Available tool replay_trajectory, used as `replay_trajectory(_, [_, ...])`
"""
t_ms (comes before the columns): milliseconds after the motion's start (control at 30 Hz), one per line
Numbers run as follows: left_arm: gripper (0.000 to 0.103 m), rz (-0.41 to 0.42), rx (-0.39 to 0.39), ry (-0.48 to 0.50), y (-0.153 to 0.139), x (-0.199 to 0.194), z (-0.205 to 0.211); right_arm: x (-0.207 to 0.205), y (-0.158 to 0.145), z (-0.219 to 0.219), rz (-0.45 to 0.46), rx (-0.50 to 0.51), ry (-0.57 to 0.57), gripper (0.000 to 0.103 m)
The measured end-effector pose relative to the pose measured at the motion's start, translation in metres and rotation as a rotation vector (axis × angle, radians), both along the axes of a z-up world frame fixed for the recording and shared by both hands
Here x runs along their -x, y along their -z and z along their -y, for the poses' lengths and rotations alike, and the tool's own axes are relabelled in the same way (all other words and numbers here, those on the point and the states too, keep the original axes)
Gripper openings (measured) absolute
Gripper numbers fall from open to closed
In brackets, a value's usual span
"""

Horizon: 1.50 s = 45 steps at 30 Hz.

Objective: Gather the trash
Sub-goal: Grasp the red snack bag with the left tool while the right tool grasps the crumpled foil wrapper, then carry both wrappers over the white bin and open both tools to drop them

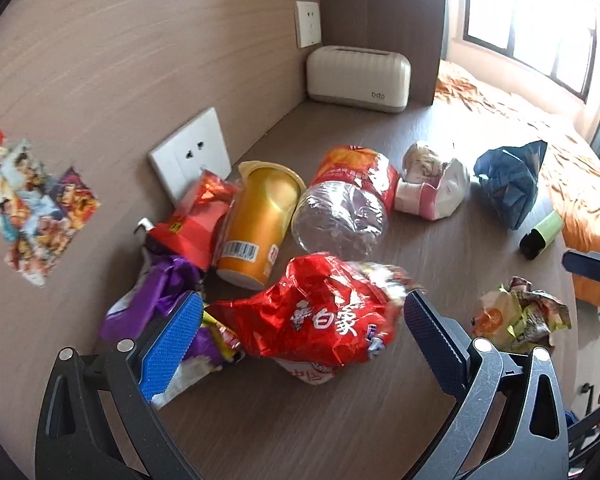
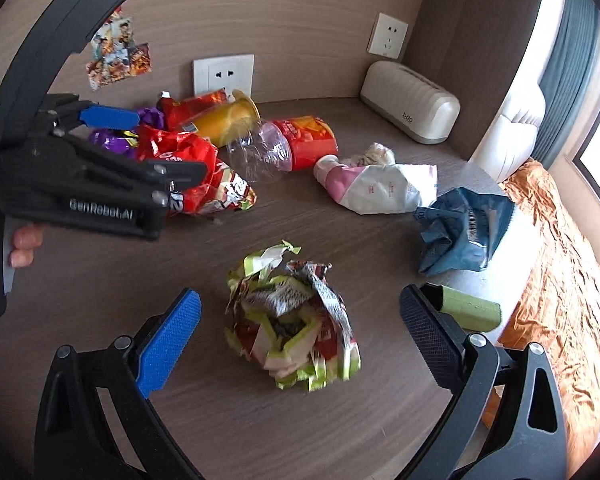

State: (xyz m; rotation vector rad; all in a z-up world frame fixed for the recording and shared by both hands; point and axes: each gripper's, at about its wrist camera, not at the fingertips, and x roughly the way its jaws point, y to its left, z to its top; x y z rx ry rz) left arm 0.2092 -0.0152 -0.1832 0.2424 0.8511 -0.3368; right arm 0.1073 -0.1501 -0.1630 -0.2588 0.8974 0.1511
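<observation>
My left gripper [image 1: 302, 316] is open, its jaws on either side of a crumpled red noodle wrapper [image 1: 320, 316] on the brown desk; it also shows in the right wrist view [image 2: 188, 168]. My right gripper [image 2: 300, 320] is open around a crumpled green and red wrapper [image 2: 296, 320], also seen in the left wrist view [image 1: 520, 320]. Behind lie a purple wrapper [image 1: 156, 296], a red packet [image 1: 200, 220], a yellow cup [image 1: 260, 220] on its side, a clear bottle with a red label [image 1: 344, 208], a white and pink bag [image 1: 432, 184] and a blue bag [image 1: 508, 184].
A cream tissue box [image 1: 358, 78] stands at the back corner. Two wall sockets [image 1: 192, 156] sit on the wood wall, with stickers [image 1: 32, 208] to the left. A green highlighter [image 2: 472, 308] lies near the desk's right edge. A bed with an orange cover [image 2: 560, 280] is beyond it.
</observation>
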Motion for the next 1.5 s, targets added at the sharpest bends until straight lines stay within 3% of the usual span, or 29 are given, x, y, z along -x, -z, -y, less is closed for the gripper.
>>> replay_trajectory(100, [0.095, -0.03, 0.04, 0.022, 0.007, -0.005, -0.001, -0.007, 0.006, 0.0, -0.024, -0.009, -0.009, 0.094])
replay_trajectory(167, [0.075, -0.058, 0.052, 0.041, 0.015, -0.008, 0.002, -0.009, 0.012, 0.0, -0.053, -0.02, -0.013, 0.074])
replay_trajectory(233, [0.067, -0.09, 0.079, 0.054, 0.023, -0.009, 0.005, -0.011, 0.019, 0.0, -0.084, -0.031, -0.012, 0.057])
replay_trajectory(467, [0.058, -0.063, 0.1, 0.024, 0.014, 0.007, 0.007, -0.003, 0.001, 0.007, -0.036, -0.053, -0.001, 0.054])
replay_trajectory(800, [0.058, 0.011, 0.062, -0.027, -0.051, 0.063, 0.012, 0.021, -0.049, 0.039, 0.078, -0.074, 0.022, 0.054])
replay_trajectory(933, [0.058, 0.026, 0.056, 0.014, -0.068, 0.085, 0.031, 0.038, -0.066, 0.062, 0.114, -0.073, 0.039, 0.054])
replay_trajectory(1167, [0.058, 0.044, 0.063, 0.132, -0.082, 0.11, 0.099, 0.065, -0.078, 0.111, 0.143, -0.042, 0.106, 0.054])
replay_trajectory(1500, [0.058, 0.0, 0.021, 0.283, -0.055, 0.135, 0.223, 0.097, -0.053, 0.221, 0.078, -0.005, 0.24, 0.054])
